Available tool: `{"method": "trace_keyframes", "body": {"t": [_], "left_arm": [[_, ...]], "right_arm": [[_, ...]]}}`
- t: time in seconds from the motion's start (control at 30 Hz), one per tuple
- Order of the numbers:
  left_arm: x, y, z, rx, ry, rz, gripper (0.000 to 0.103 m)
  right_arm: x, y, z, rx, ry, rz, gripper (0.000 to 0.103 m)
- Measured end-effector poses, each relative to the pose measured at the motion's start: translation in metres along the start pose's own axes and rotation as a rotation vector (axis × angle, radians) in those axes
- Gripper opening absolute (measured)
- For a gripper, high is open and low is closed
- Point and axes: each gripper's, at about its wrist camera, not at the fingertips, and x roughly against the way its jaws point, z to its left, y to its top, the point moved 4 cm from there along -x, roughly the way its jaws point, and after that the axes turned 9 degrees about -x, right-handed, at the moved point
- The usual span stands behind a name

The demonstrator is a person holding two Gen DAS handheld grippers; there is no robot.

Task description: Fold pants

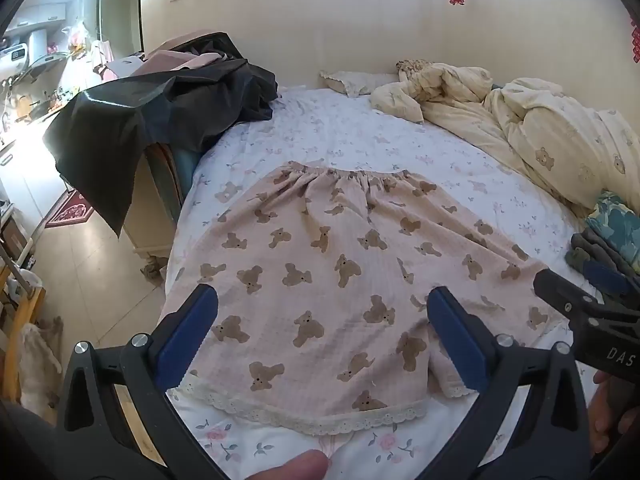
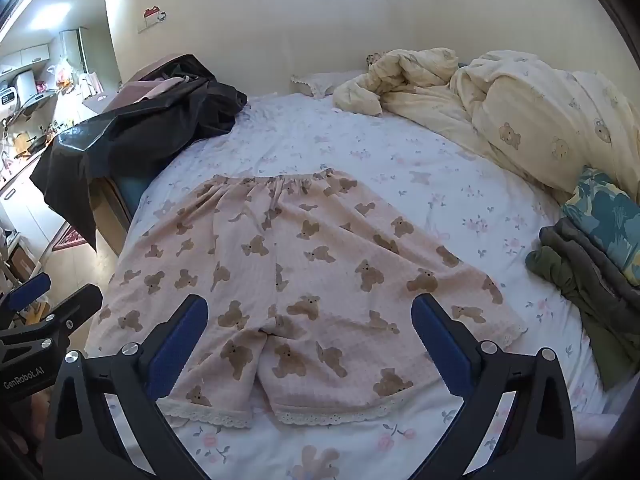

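Nearest, the left gripper (image 1: 322, 344) and the right gripper (image 2: 310, 354) both hover with jaws spread fully wide and nothing between them, tilted down over the bed. Just beyond them the pants (image 2: 288, 280), pink with brown bears, lie flat on the floral sheet (image 2: 360, 148), lace hems near, waistband far. At right a folded pile of clothes (image 2: 588, 256) sits by the bed's edge. Farther right, a cream duvet (image 2: 520, 112) lies bunched along the wall. At far left a black garment (image 2: 132, 136) drapes over furniture beside the bed, with a kitchen (image 1: 36, 76) beyond it.
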Motion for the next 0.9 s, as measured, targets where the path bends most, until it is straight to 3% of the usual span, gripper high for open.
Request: {"method": "trace_keyframes", "body": {"t": [0.9], "left_arm": [[0.0030, 0.0004, 0.0040, -0.009, 0.015, -0.005, 0.103]], "right_arm": [[-0.0001, 0.0000, -0.0022, -0.003, -0.015, -0.007, 0.103]]}}
